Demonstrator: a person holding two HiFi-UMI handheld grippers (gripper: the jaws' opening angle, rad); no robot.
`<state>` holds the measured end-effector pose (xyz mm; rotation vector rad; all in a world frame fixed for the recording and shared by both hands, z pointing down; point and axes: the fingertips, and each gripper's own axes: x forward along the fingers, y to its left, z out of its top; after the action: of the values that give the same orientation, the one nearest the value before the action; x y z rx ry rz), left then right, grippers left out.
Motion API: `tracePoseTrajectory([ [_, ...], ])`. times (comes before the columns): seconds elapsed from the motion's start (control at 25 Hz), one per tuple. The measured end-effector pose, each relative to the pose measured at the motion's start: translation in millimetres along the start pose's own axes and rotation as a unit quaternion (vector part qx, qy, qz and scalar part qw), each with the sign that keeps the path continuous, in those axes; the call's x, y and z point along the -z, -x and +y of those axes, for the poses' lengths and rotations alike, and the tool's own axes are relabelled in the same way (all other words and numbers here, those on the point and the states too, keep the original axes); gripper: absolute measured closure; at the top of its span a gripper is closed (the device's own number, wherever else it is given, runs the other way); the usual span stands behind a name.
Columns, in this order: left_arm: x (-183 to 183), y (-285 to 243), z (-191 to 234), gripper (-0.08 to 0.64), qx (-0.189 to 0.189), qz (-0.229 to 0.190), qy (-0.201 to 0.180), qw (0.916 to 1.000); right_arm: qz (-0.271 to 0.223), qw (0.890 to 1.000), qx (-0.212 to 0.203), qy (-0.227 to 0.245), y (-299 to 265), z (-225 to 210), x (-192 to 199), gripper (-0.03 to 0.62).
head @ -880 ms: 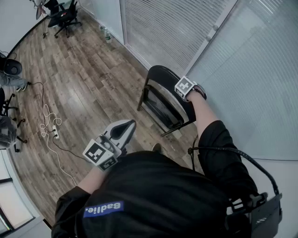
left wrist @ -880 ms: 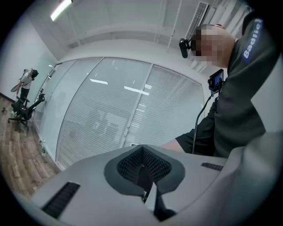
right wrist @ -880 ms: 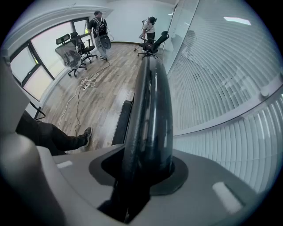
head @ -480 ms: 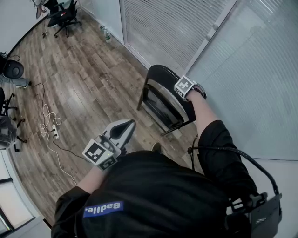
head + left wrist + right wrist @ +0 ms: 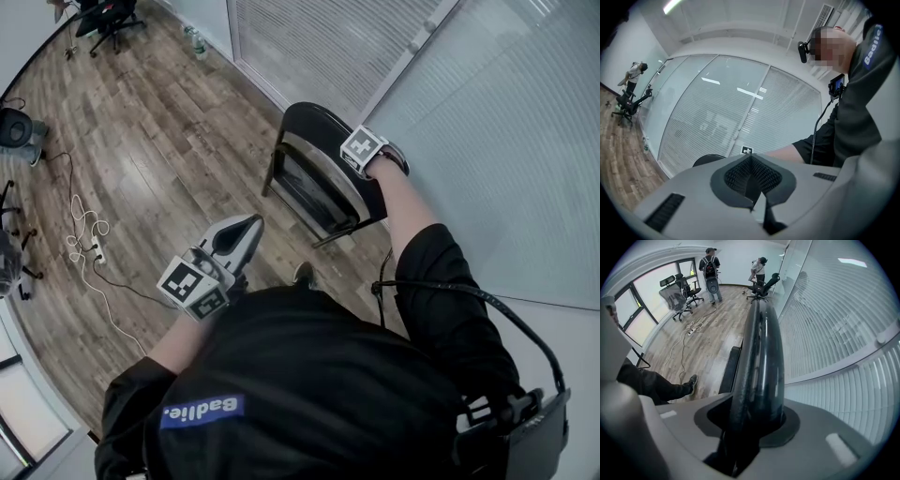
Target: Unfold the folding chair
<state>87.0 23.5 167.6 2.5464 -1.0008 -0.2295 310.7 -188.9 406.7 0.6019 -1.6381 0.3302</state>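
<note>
The black folding chair stands folded on the wood floor, close to the glass wall. My right gripper points steeply down and is shut on the top edge of the chair's backrest, which fills the gap between the right gripper jaws. My left gripper is held level in front of the body, left of the chair and apart from it. The left gripper has its jaws shut with nothing in them. The chair's top shows just beyond them.
A glass partition with blinds runs right behind the chair. A power strip and cables lie on the floor at left. Office chairs stand at the far end, with people near them. My shoe is near the chair's legs.
The head view has shifted, so everything sits a little higher and further left. The right gripper keeps its hold on the backrest and the left stays shut.
</note>
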Motion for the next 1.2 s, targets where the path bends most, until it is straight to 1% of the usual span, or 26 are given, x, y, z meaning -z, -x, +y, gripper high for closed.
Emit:
tracePoseTrajectory([
  [0.12,17.1,-9.2,9.9,0.555,-0.005,0.021,0.018,0.9996,0.001,1.0,0.001,-0.001,-0.2,-0.4,0.4,0.449],
  [0.32,38.1,-30.4,24.4,0.555,-0.004,0.031,0.051,0.9982,0.001,1.0,-0.002,0.001,-0.2,-0.1,-1.1,0.449],
  [0.72,89.9,-86.9,64.7,0.554,-0.019,0.053,0.088,0.9946,-0.001,1.0,-0.005,0.008,-1.3,2.7,-3.3,0.451],
  [0.8,101.3,-95.4,75.0,0.554,-0.026,0.059,0.095,0.9934,-0.002,1.0,-0.009,0.009,-1.1,5.0,-6.0,0.451],
  [1.0,136.8,-115.2,99.0,0.554,-0.049,0.075,0.115,0.9893,0.001,1.0,-0.002,0.01,-3.1,0.6,-2.2,0.451],
  [1.2,165.0,-132.5,116.9,0.552,-0.063,0.086,0.141,0.9842,0.0,1.0,-0.009,0.01,-4.1,3.9,-2.8,0.451],
])
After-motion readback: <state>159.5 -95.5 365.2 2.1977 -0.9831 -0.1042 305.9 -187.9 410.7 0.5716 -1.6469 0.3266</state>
